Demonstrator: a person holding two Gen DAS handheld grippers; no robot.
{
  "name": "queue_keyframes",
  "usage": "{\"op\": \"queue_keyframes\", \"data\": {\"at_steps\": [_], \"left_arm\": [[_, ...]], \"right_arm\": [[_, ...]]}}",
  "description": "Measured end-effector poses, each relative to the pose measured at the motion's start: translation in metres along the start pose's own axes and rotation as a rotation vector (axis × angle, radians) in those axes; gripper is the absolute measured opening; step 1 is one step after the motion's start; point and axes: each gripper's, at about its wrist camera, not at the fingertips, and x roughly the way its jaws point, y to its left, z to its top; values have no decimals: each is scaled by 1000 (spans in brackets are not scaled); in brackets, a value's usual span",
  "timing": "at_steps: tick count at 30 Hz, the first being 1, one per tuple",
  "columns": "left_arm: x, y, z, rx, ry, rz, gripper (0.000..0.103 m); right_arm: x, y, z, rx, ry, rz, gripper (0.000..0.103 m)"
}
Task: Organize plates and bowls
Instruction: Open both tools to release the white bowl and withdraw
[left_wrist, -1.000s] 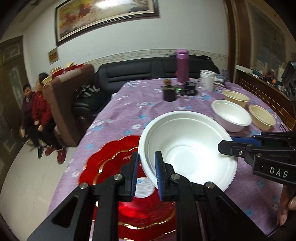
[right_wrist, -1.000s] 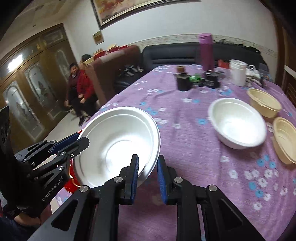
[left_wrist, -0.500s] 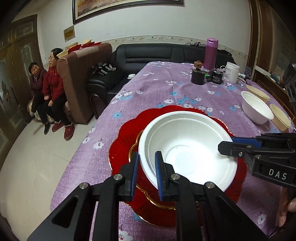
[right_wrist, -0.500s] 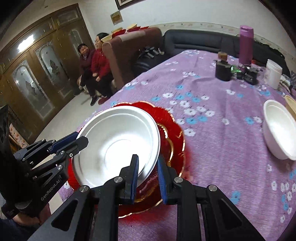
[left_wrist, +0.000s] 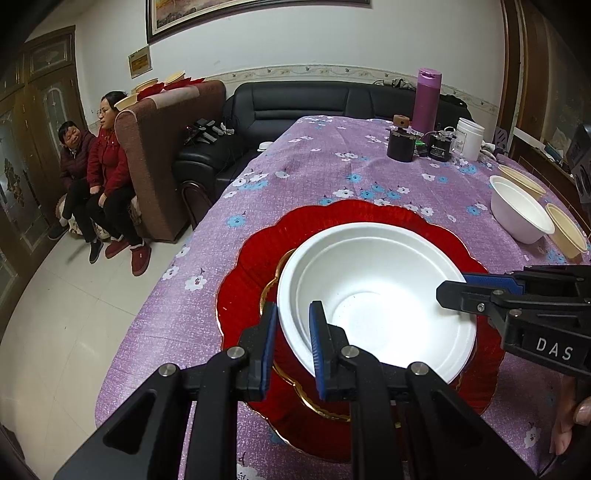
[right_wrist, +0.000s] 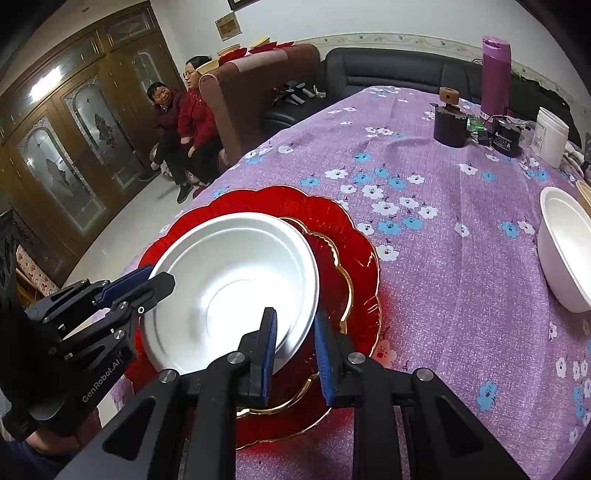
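Observation:
A large white bowl (left_wrist: 376, 295) hangs low over a stack of red, gold-rimmed scalloped plates (left_wrist: 251, 266) on the purple flowered tablecloth; I cannot tell whether it touches them. My left gripper (left_wrist: 293, 314) is shut on the bowl's near-left rim, one blue pad inside and one outside. My right gripper (left_wrist: 452, 286) clamps the opposite rim. In the right wrist view the same bowl (right_wrist: 229, 288) sits tilted above the red plates (right_wrist: 347, 229), with my right gripper (right_wrist: 295, 321) shut on its near rim and my left gripper (right_wrist: 159, 278) on its left rim.
A smaller white bowl (left_wrist: 517, 210) and two beige bowls (left_wrist: 565, 229) stand at the right. A purple flask (left_wrist: 426, 96), dark cup (left_wrist: 400, 146) and white jar (left_wrist: 469, 138) are at the far end. The table's edge runs left of the plates; two people (left_wrist: 99, 166) sit beyond.
Both grippers carried the white bowl leftward and down, from beside the red plates to above their middle. Over the last half second it barely moved.

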Motion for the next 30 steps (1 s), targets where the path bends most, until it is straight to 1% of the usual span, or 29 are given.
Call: {"op": "queue_keyframes", "data": {"at_steps": [3,5,7,10,16,19,22,27,30], "left_arm": [[-1,2,-1,-1,0,8,21],[-3,5,0,-10,-6,11,33],[-7,6,1,-10,-19,25,37],[-12,7,2,-12,-27,28,37],[-25,-2,8,4,-55,32,37],[-31,-9,11,18,-66,27,37],[-36,-22,14,43,-76,19,38],[-39,-46,21,89,-79,-1,38],[-43,-64,25,115,-78,-35,37]], "right_arm": [[-1,2,0,-2,0,1,23],[-2,1,0,5,0,7,28],[-5,1,0,8,-9,7,33],[-12,1,-1,10,-26,10,35],[-32,-3,-2,21,-69,15,35],[-42,-11,-5,45,-88,22,36],[-53,-23,-7,73,-113,17,39],[-75,-50,-13,133,-159,11,40],[-87,-70,-16,178,-187,3,40]]}}
